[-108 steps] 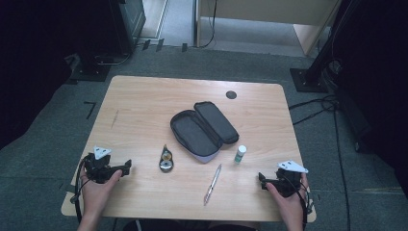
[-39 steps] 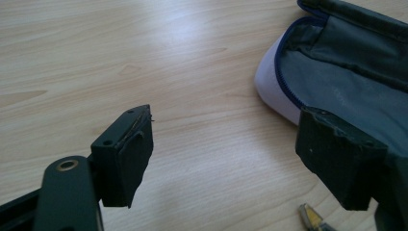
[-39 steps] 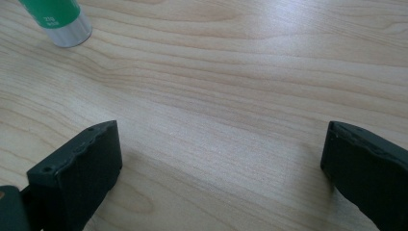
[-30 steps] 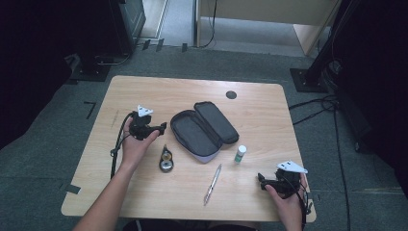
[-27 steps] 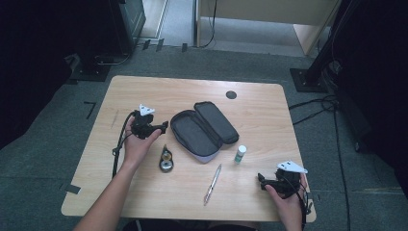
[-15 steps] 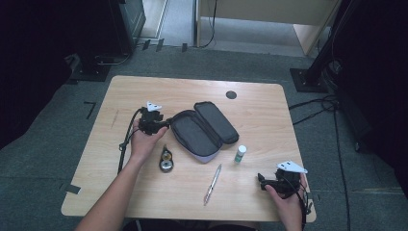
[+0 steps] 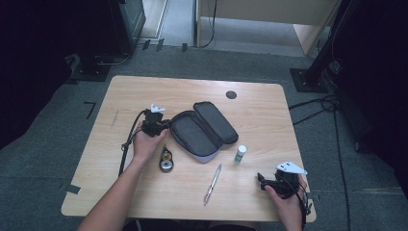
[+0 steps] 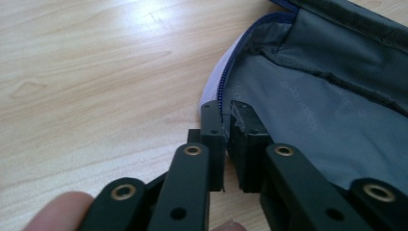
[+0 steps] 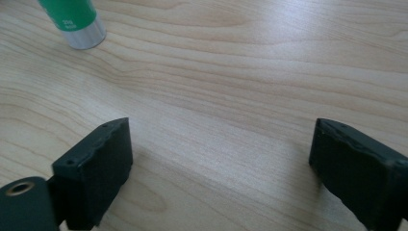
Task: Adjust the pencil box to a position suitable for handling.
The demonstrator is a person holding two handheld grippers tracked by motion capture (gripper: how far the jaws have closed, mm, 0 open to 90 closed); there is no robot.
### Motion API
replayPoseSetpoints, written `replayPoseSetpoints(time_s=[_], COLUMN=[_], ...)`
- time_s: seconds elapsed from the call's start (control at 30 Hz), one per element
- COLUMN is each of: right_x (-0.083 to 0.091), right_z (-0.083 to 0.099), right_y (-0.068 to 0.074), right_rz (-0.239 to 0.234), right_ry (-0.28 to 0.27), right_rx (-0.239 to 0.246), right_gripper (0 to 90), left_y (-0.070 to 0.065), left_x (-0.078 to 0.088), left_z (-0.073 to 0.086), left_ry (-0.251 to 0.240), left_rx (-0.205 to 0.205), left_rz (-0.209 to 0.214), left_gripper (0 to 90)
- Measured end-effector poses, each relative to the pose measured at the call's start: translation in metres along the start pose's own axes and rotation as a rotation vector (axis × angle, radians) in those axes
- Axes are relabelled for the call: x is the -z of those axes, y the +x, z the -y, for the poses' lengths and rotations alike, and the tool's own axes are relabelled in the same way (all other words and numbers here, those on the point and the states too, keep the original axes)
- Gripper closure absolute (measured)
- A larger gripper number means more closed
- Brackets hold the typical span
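The open pencil case (image 7: 202,132) lies near the middle of the table (image 7: 260,120), its lid unfolded toward 2 o'clock. My left gripper (image 8: 224,126) is at the case's 9 o'clock end; its jaws have just been closing and now pinch the zipper edge of the case rim between them. At 7 o'clock from the case lies a small round object (image 7: 166,160), at 5 o'clock a pen (image 7: 212,177) and a glue stick (image 7: 240,153). My right gripper (image 9: 219,159) rests at the table's 5 o'clock corner, jaws apart over bare wood, nothing between them, though they have just been closing a little.
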State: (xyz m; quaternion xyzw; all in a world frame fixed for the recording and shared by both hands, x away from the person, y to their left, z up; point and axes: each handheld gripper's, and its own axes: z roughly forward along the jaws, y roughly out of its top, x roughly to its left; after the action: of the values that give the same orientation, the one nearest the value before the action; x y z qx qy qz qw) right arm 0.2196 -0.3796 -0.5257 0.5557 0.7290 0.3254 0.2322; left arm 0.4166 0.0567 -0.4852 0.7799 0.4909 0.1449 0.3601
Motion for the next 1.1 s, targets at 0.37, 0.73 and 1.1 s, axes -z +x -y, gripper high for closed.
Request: replayPoseSetpoints(time_s=[0.37,0.73,1.1], right_x=[0.023,0.036,0.009], right_z=[-0.01,-0.037,-0.054], right_y=[0.023,0.078,0.118], right_rz=[-0.058,-0.195,-0.285], right_ry=[-0.143,-0.206,-0.157], right_rx=[-0.007,0.077,0.121], right_gripper=[43.5,46.6,43.7], left_y=[-0.004,-0.007,-0.008], left_x=[0.007,0.01,0.016], left_z=[0.006,0.01,0.013], left_ry=[0.008,0.018,0.026], left_rx=[0.006,-0.013,-0.02], left_rz=[0.002,0.013,0.023], left_gripper=[86.5,84.3,85.8])
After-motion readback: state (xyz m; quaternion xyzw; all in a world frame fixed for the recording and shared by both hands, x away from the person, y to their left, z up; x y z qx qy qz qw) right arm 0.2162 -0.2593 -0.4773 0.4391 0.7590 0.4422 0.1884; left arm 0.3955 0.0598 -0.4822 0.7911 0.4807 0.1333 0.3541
